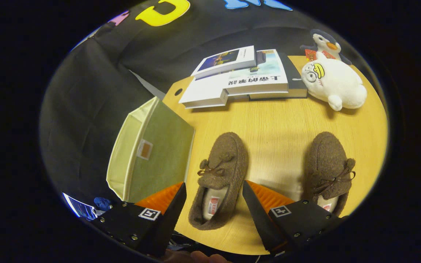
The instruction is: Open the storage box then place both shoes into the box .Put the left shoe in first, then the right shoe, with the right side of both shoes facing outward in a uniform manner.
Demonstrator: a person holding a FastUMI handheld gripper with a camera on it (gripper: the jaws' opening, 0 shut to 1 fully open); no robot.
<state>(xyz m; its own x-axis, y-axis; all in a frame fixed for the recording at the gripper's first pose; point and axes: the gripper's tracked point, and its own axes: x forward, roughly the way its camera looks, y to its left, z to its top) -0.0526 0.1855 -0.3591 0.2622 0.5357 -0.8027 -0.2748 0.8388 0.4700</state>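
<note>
**Risk check: left shoe framed, storage box not yet seen open**

The gripper (214,193) has its fingers spread wide, with the heel end of the left shoe (219,179) between them; neither finger appears to press on it. The shoe is a brown fleece moccasin with a bow, toe pointing away towards the stack of books (239,78). Its partner, the right shoe (329,170), lies well apart on the far side of the wooden table (280,120), also toe-away.

The pale fabric storage box (150,149) sits at the table's edge, just beside the left finger and the left shoe (its front panel faces the camera; whether it is open cannot be told).

Judged hazards:
- A grip on the soft collar alone could let the shoe sag or twist, spoiling the required facing.
- The left finger, this near the box, may nudge the light box off the table edge.
- Taking a shoe before the box is opened would leave no free way to open it.

A plush duck (336,86) and a penguin toy (325,44) stand clear beyond the right shoe.
</note>
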